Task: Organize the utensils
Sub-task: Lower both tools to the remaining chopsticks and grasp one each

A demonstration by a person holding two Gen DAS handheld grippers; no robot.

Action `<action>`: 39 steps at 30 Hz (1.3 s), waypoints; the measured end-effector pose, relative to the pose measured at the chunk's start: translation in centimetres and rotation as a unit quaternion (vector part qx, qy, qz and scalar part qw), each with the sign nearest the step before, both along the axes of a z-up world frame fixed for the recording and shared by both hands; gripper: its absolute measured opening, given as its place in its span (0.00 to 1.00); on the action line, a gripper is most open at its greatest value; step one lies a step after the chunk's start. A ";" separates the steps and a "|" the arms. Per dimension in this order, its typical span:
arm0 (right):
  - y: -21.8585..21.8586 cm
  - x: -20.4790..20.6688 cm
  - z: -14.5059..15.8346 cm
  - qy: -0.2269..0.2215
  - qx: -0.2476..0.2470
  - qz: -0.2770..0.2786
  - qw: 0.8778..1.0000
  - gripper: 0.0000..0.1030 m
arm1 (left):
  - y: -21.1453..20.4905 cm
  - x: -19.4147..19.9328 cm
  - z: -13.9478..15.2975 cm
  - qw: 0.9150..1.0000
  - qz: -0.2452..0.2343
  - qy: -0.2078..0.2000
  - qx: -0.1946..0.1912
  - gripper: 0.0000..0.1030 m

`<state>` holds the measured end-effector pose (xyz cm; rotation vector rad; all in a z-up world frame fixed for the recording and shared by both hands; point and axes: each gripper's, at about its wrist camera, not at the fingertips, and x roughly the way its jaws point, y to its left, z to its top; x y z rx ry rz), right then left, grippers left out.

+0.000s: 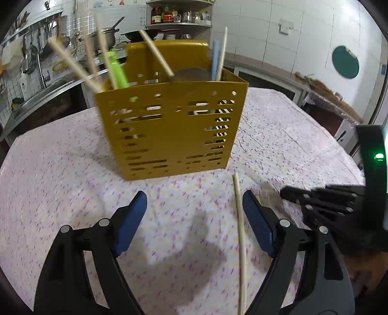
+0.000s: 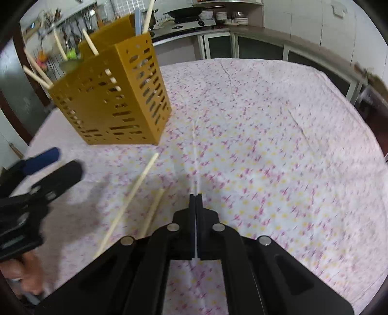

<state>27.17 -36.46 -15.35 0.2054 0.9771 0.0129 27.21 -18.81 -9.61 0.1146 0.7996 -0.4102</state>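
Your left gripper (image 1: 194,223) has its jaws standing wide apart with nothing between the blue pads (image 1: 257,227). They hover over a table covered in a white cloth (image 1: 60,169) printed with small pink and yellow marks.

One loose wooden chopstick (image 1: 240,242) lies on the cloth just inside the pad on the picture's right, running away from you toward the holder; whether it touches that pad you cannot tell from here. In the right wrist view a second loose chopstick (image 2: 151,213) lies close beside it on the near part of the table.

Your right gripper (image 2: 196,195) has its jaws pressed fully together. Only a thin white line shows in the slit between them, and it is too fine to tell what it is.

The yellow perforated utensil holder (image 1: 169,128) stands upright toward the far edge of the table, well ahead of both grippers. Several wooden chopsticks (image 1: 157,52) lean out of its open top, with a green utensil (image 1: 117,70) toward its left end and a pale blue handle (image 1: 215,60) toward its right end.

Behind the table runs a kitchen counter with a sink (image 1: 46,89) and a shelf of jars (image 1: 179,14).
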 end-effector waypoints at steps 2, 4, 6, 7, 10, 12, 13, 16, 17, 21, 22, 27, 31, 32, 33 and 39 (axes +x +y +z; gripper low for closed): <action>0.8 -0.4 0.0 -0.003 0.009 0.009 1.000 0.03 | -0.1 0.5 0.2 1.000 0.009 0.001 -0.012 0.77; 1.6 -0.5 -0.1 -0.006 0.020 0.011 1.000 0.03 | 0.3 0.9 0.4 1.000 0.018 -0.001 -0.013 0.77; 2.5 -0.4 -0.2 -0.008 0.024 0.011 1.000 0.04 | 1.4 1.2 0.4 0.999 0.032 -0.002 -0.011 0.77; 2.8 -0.3 -0.4 -0.009 0.023 0.011 1.000 0.04 | 2.4 1.3 0.5 0.999 0.041 -0.001 -0.012 0.77; 3.7 0.3 -0.7 -0.005 0.022 0.009 1.000 0.04 | 4.4 1.4 0.6 0.999 0.052 -0.004 -0.004 0.77; 4.5 0.5 -1.0 0.002 0.008 0.009 1.000 0.04 | 5.5 1.3 0.5 0.999 0.054 -0.005 -0.002 0.77; 5.1 0.5 -1.0 0.003 -0.005 0.006 1.000 0.04 | 6.2 1.3 0.3 0.998 0.055 -0.003 -0.003 0.77; 6.3 0.3 -0.8 0.008 -0.050 -0.007 0.999 0.06 | 7.5 1.3 -0.2 0.999 0.053 0.004 -0.011 0.77; 6.3 0.2 -0.8 0.010 -0.051 -0.010 0.999 0.14 | 7.8 1.4 -0.3 0.999 0.051 0.006 -0.017 0.77; 6.4 0.3 -1.3 0.014 -0.056 -0.013 0.998 0.15 | 8.6 1.0 -0.8 0.999 0.035 0.012 -0.034 0.77; 6.5 0.3 -1.3 0.014 -0.055 -0.015 0.998 0.15 | 8.7 0.8 -0.9 0.999 0.033 0.014 -0.036 0.77; 6.6 0.8 -1.4 0.015 -0.062 -0.028 0.998 0.16 | 7.6 -0.5 -0.4 0.999 0.012 0.007 -0.031 0.77; 7.5 1.4 -1.4 0.017 -0.099 -0.007 0.995 0.08 | 7.2 -0.8 -0.2 0.999 0.012 0.008 -0.032 0.77; 7.3 1.3 -1.2 0.018 -0.095 -0.005 0.995 0.06 | 7.2 -0.8 -0.3 0.999 0.013 0.010 -0.032 0.77; 6.7 1.1 -0.9 0.014 -0.090 -0.008 0.996 0.06 | 7.2 -0.9 -0.3 0.999 0.014 0.012 -0.030 0.77; 2.6 0.5 1.2 -0.016 -0.071 -0.031 0.997 0.06 | 5.5 -0.8 -0.1 1.000 0.012 0.017 -0.018 0.77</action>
